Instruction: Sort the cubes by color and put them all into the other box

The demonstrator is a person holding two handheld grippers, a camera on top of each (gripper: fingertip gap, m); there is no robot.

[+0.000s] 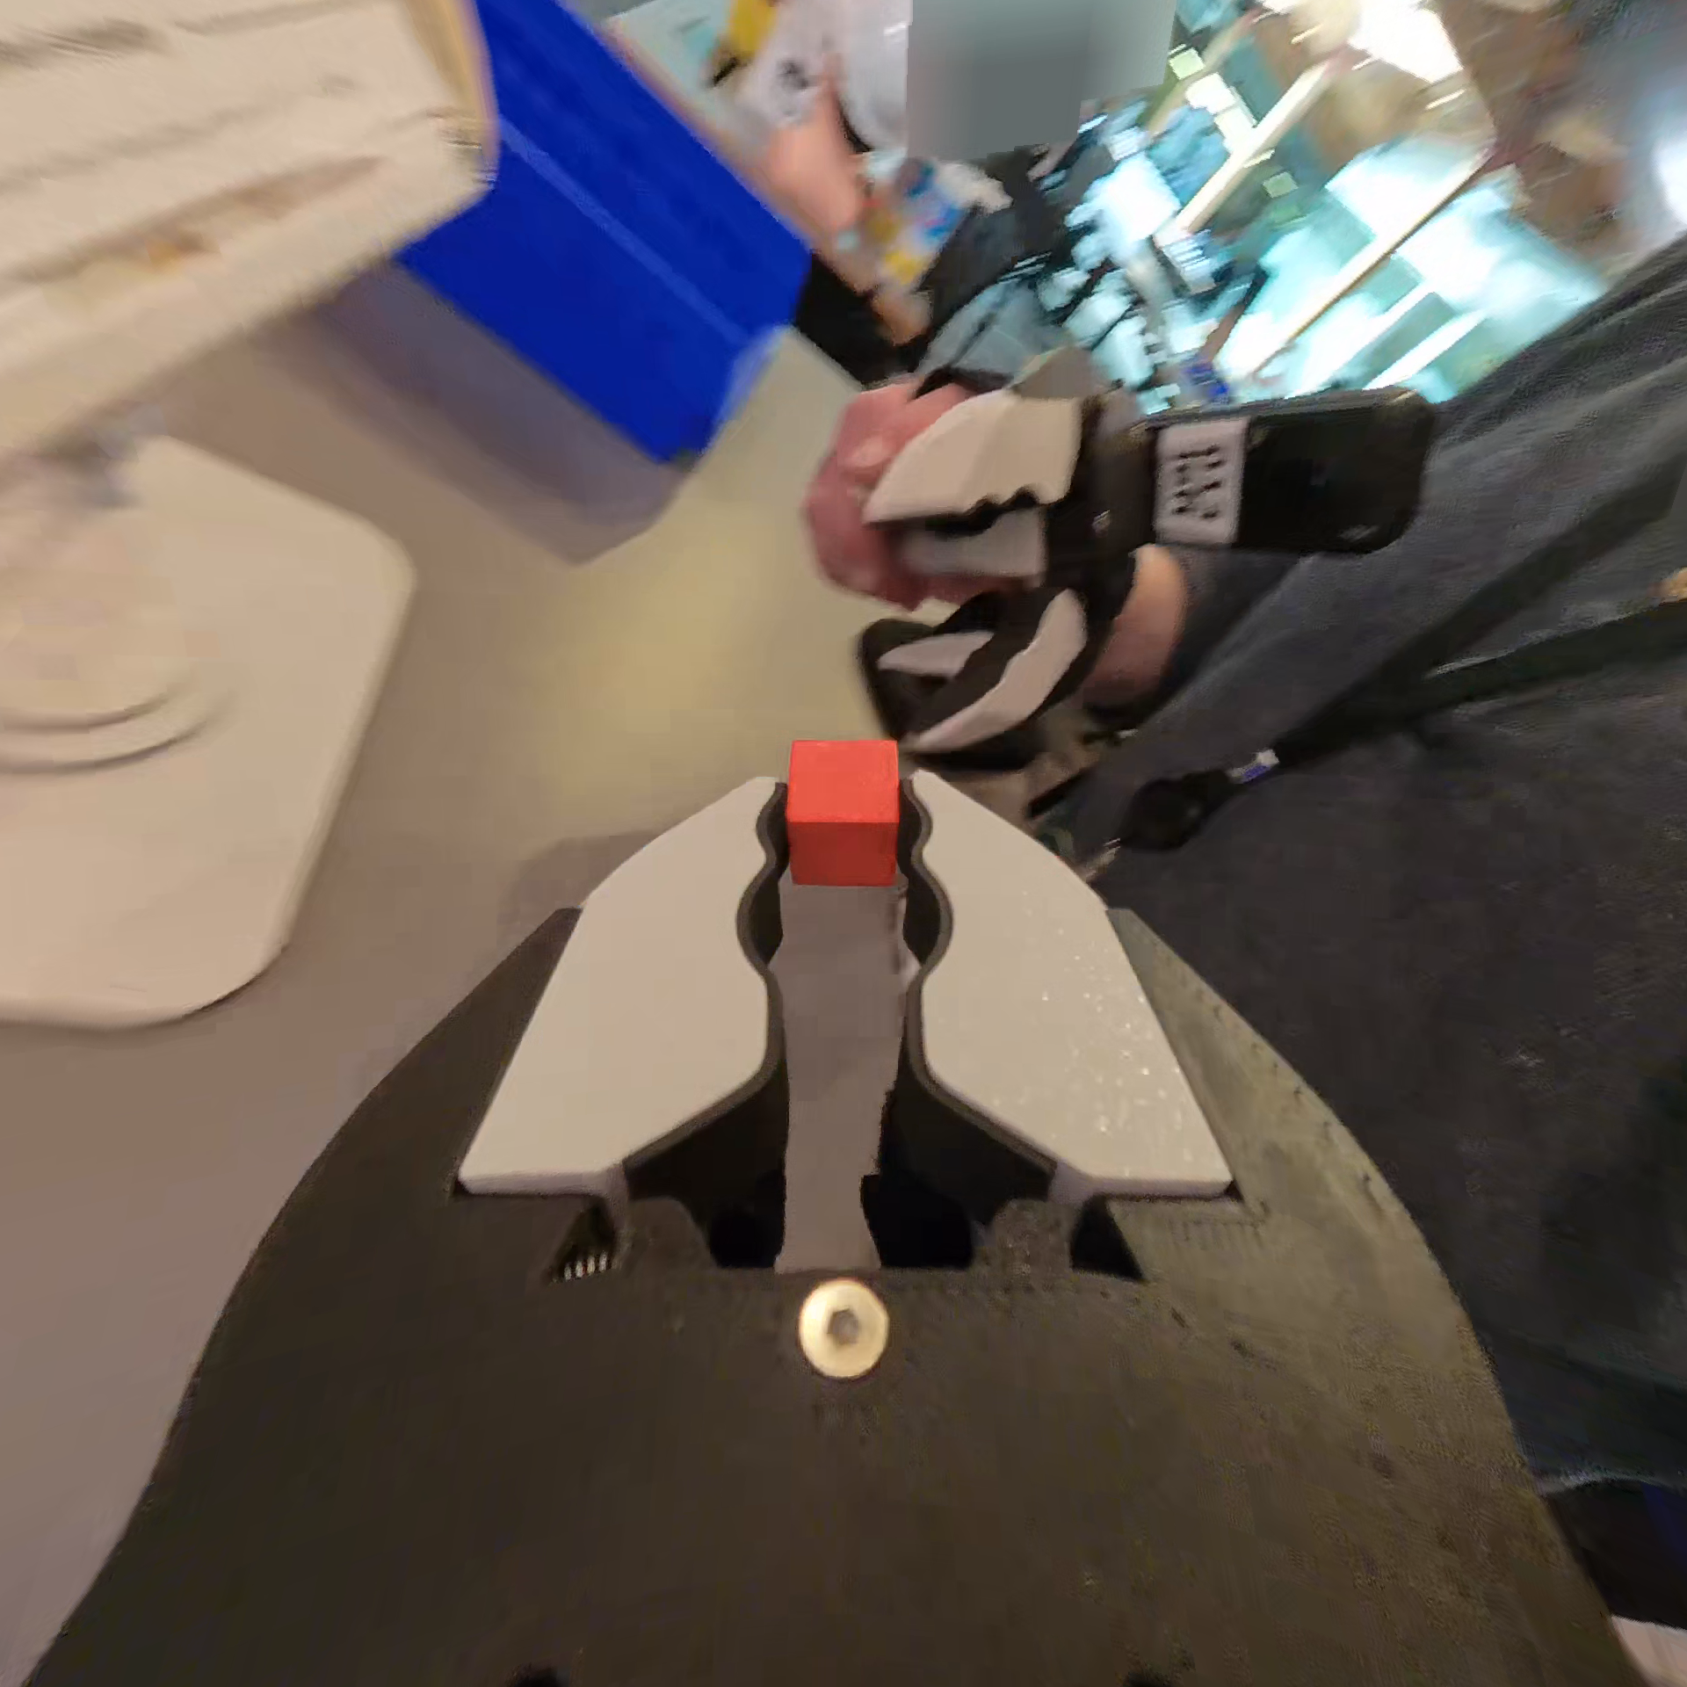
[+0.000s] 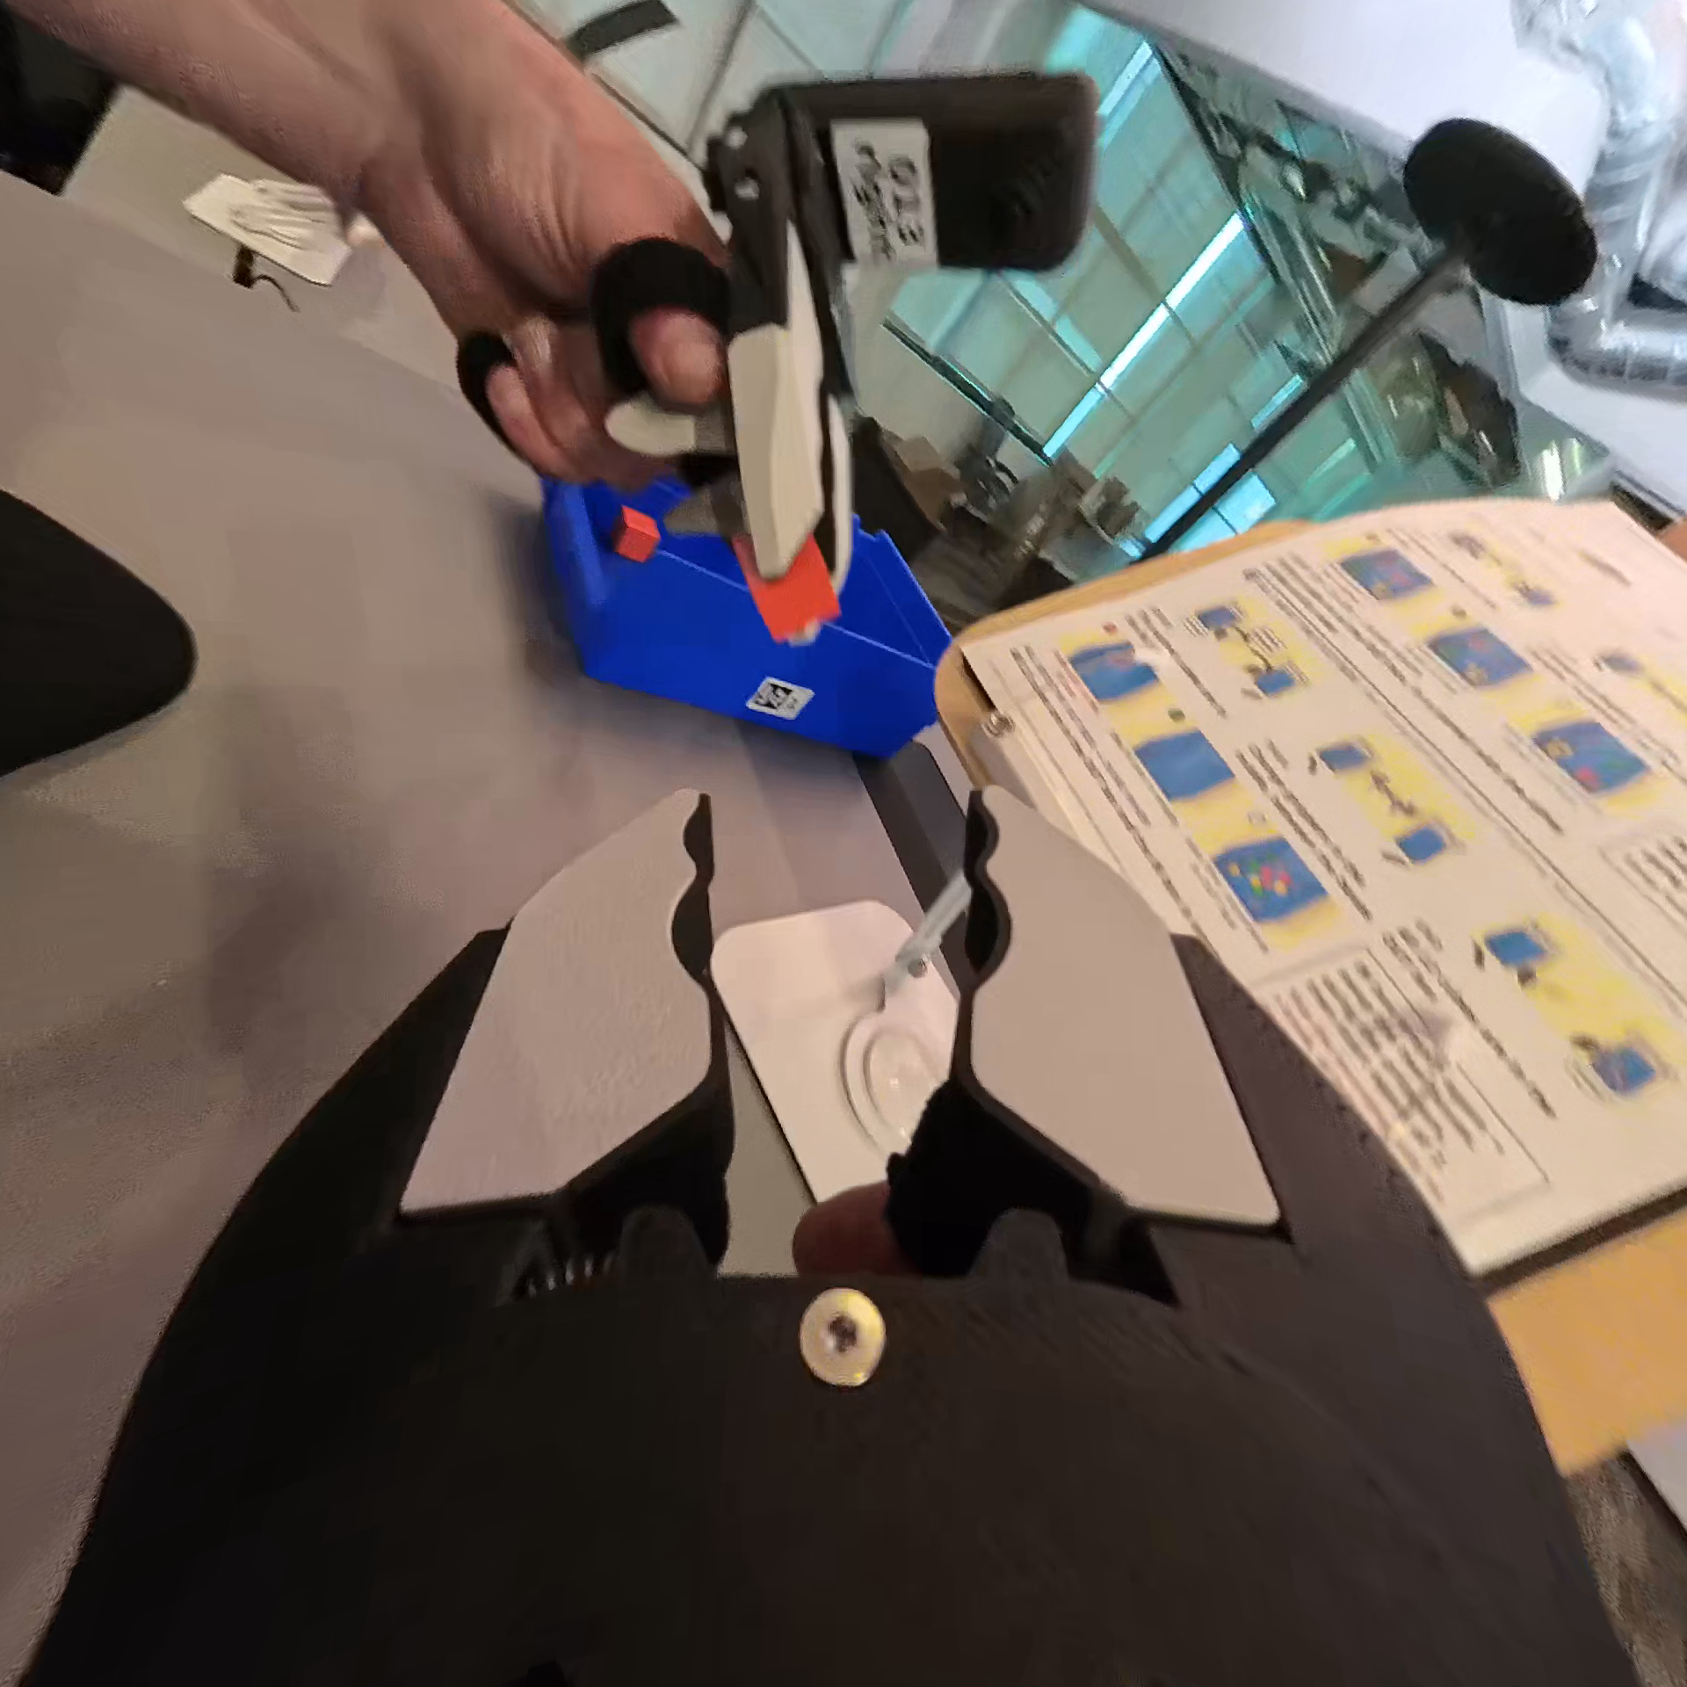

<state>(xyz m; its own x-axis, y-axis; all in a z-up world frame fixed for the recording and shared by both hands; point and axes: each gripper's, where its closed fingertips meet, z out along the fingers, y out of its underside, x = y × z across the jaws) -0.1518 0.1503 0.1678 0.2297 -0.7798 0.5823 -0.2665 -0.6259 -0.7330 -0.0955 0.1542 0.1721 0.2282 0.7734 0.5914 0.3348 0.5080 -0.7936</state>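
My left gripper [image 1: 842, 817] is shut on a red cube [image 1: 843, 811], with both pads pressed on its sides, held above the grey table. In the right wrist view the left gripper [image 2: 792, 584] carries the same red cube [image 2: 792, 593] over a blue box [image 2: 730, 648]. Another red cube [image 2: 635, 533] lies inside that box at its far end. The blue box also shows in the left wrist view [image 1: 621, 246], blurred, at the upper left. My right gripper [image 2: 840, 822] is open and empty above the table; it also shows in the left wrist view [image 1: 968, 584].
A board with printed instruction sheets [image 2: 1351, 822] stands on a white base plate [image 2: 822, 1013] right of the box. The base plate also shows in the left wrist view [image 1: 183, 749]. The grey table [image 2: 319, 730] stretches to the left. A person's dark clothing [image 1: 1415, 913] is at the right.
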